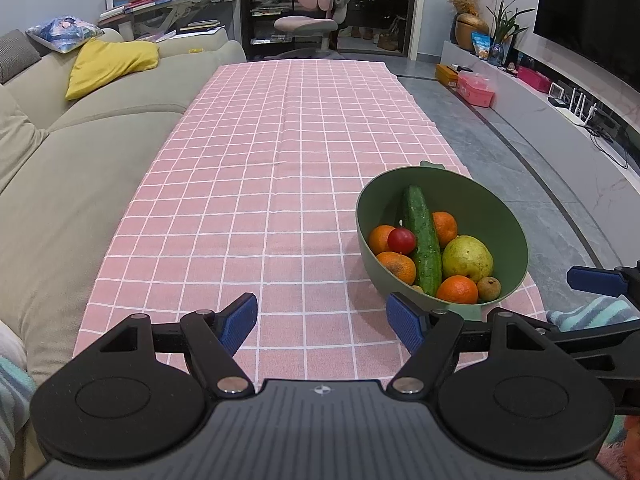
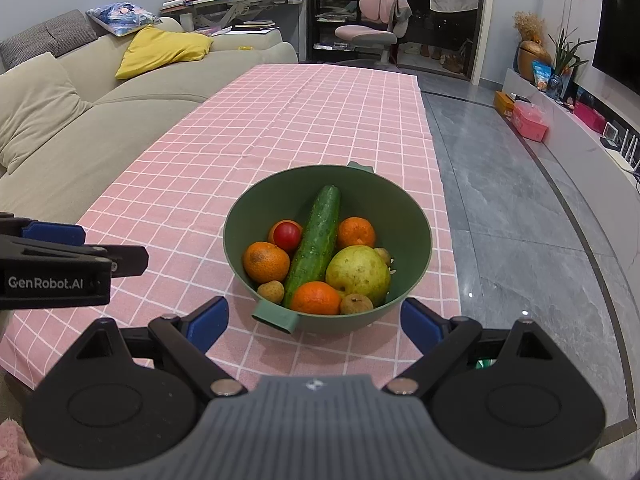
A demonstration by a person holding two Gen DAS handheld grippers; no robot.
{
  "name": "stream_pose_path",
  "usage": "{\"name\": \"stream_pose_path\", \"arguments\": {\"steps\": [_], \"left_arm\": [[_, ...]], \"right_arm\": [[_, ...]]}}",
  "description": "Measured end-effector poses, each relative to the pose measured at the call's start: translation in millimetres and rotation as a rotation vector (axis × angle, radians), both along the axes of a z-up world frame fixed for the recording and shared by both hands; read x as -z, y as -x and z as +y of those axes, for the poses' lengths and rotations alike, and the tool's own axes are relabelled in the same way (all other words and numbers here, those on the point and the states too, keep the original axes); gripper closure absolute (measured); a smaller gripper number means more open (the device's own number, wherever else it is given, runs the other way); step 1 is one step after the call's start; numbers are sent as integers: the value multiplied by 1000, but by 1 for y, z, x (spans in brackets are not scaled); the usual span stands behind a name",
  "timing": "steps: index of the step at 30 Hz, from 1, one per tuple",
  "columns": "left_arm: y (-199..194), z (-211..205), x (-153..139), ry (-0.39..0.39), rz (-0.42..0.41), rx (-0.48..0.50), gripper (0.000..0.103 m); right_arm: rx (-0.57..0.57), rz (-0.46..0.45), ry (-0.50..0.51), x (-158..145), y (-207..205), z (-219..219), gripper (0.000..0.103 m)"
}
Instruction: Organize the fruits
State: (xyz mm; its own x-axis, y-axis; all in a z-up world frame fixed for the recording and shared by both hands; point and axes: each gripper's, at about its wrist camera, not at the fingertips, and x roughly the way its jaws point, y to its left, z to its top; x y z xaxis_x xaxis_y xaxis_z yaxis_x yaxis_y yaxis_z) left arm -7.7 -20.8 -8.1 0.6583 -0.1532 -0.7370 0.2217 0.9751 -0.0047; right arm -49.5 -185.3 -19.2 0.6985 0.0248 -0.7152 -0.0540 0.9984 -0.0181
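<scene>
left tongs (image 1: 322, 326): spread, empty, bowl ahead to their right | right tongs (image 2: 314, 320): spread, empty, bowl (image 2: 416, 216) straight ahead | cucumber (image 2: 316, 246), oranges, pear (image 2: 358, 270) all inside | sorted or awaiting unloading: unclear | any grasp: centre on one piece, squeeze gently

Green bowl (image 2: 416, 236), pink checked cloth (image 2: 280, 120)

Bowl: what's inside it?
The bowl holds a cucumber, a pear, four oranges, e.g., a red fruit and small brown fruits, e.g.. Anything underneath them is covered.
</scene>
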Motion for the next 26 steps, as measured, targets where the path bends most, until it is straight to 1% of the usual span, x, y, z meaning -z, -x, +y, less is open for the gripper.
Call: {"name": "stream_pose_path", "arguments": {"steps": [3,13,20,24,26], "left_arm": [[0,0,0,3,4,4,19],[0,-4,0,-10,0,17,19],[-1,-2,1,-3,12,12,19],[0,0,1,19,6,20,19],[0,-1,0,17,1,21,18]], "right_arm": [[2,3,-1,1,0,1,14],[4,4,-3,2,0,1,14],[8,7,-8,3,0,2,14],[8,7,-9,3,0,2,14],[7,7,-9,3,0,2,14]]}}
